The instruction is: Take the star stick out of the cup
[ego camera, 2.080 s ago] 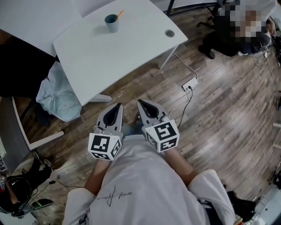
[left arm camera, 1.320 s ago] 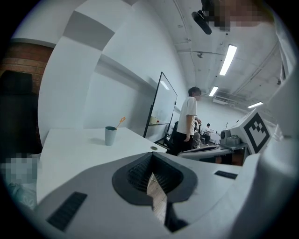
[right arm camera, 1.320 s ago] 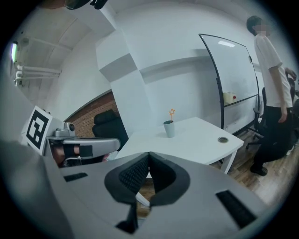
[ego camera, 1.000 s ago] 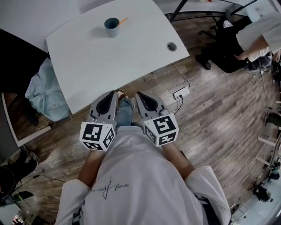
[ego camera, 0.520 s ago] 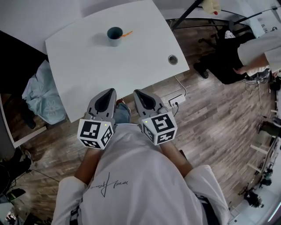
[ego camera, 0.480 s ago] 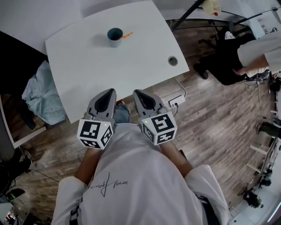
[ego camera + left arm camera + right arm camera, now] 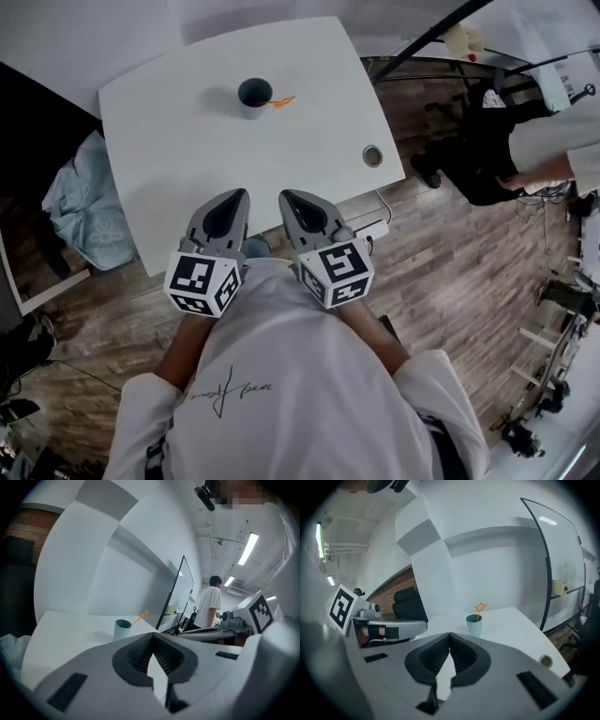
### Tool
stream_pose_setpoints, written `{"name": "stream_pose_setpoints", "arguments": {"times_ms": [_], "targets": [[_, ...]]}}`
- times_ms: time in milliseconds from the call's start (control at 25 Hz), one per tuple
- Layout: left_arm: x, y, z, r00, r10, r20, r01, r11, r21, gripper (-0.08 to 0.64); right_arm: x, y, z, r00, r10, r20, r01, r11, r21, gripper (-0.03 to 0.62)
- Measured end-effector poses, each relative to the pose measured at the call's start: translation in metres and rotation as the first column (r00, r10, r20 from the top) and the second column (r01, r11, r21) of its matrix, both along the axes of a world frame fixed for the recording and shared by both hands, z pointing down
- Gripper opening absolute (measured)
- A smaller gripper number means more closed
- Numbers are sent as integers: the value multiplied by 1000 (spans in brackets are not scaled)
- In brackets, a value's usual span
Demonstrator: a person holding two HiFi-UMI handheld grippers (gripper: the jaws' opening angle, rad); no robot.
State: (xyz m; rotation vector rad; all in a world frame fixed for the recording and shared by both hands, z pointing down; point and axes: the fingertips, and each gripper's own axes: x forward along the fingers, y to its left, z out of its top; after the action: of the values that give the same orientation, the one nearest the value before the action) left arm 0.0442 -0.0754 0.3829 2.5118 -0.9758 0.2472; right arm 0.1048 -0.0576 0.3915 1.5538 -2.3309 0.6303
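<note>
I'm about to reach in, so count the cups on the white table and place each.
1. The cup stands toward the far side of the white table, with the star stick leaning out of it. No other shows in any view.

White table (image 7: 187,169) on a wood-plank floor (image 7: 450,262), white walls (image 7: 487,559) behind. Brick wall (image 7: 28,524) to one side, black chair (image 7: 407,604) near it. Strip lights (image 7: 247,549) overhead. A pale heap (image 7: 84,216) beside the table, perhaps cloth.

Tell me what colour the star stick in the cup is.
Orange. The star stick shows best in the right gripper view, standing in the teal cup.
</note>
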Motion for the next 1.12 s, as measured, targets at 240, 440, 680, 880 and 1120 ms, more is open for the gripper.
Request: {"name": "stream_pose_setpoints", "arguments": {"times_ms": [240,440,680,880,1120], "targets": [[-2,-20,-2,1000,-22,-6,22,1000,11,3,-3,-25,1,1000,-26,5,26,1000,13,9],[-8,-32,-3,999,-45,-3,45,999,23,3,-8,-40,3,999,-42,9,42,999,21,9],[-20,-49,-8,996,-85,-16,85,995,42,3,-14,-56,1,999,-45,14,45,998,35,11],[-24,-59,-14,994,-109,-26,111,992,56,3,-14,-69,-1,999,-43,20,42,998,40,9],[-27,-73,-15,991,-131,-26,133,988,75,3,-11,-85,2,999,-34,27,33,999,38,11]]}}
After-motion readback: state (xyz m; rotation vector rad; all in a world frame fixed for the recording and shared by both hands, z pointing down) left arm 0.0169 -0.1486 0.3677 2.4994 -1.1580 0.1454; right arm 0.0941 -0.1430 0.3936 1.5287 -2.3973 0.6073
